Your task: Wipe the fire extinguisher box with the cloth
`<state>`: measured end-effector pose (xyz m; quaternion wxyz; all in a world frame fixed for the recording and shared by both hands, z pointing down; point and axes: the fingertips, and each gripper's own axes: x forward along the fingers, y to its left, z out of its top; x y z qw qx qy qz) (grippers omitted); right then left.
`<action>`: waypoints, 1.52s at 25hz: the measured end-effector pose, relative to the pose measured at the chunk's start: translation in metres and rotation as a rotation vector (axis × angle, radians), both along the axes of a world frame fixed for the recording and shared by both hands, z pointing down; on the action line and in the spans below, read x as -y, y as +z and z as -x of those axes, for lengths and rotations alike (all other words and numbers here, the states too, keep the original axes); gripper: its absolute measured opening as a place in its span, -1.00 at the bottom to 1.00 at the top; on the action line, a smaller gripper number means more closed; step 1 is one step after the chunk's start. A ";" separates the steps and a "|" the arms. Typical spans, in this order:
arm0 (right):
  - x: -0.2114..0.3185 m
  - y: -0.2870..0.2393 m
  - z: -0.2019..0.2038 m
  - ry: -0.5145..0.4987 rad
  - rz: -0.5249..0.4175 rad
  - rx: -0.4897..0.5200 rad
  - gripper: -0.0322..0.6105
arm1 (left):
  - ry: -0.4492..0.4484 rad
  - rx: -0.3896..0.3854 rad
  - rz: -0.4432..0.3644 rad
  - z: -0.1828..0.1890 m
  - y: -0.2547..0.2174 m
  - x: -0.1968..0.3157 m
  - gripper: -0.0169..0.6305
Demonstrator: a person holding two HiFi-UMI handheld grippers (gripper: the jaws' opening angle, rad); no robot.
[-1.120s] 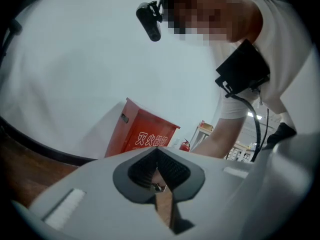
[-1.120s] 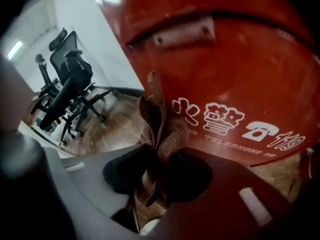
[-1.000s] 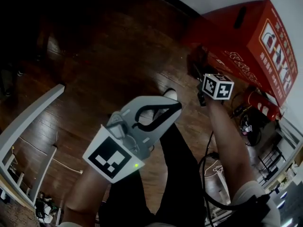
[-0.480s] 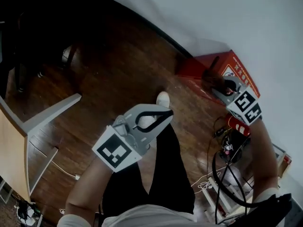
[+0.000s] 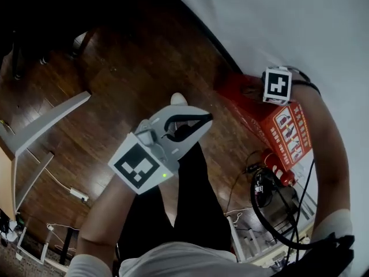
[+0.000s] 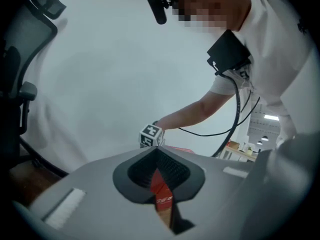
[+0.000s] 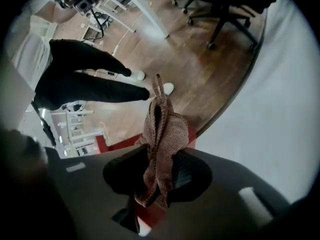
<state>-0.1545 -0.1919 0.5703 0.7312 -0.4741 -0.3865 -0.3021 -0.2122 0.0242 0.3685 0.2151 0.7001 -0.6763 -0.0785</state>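
Note:
The red fire extinguisher box (image 5: 286, 130) stands on the wooden floor against the white wall. My right gripper (image 7: 161, 156) is shut on a brown knitted cloth (image 7: 165, 129) that bunches up out of its jaws. In the head view its marker cube (image 5: 277, 85) hangs over the box's top, by the wall, and hides the jaws and cloth. Red of the box (image 7: 192, 140) shows just behind the cloth. My left gripper (image 5: 202, 122) is held up left of the box, shut with nothing in it. The box (image 6: 160, 191) shows through its jaw slit.
A red fire extinguisher (image 5: 275, 163) and black cables (image 5: 262, 198) lie just nearer than the box. The person's black trousers (image 5: 184, 206) and white shoe (image 5: 177, 100) are below the left gripper. A white desk frame (image 5: 46, 126) stands left, an office chair (image 7: 225, 4) farther off.
The right gripper has risen from the box's front to above its top by the wall. The head view has swung, and the left gripper has stayed raised and shut.

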 end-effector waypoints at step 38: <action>-0.121 0.086 0.099 0.048 -0.099 0.367 -0.52 | -0.102 0.021 0.062 0.009 0.034 -0.090 -0.95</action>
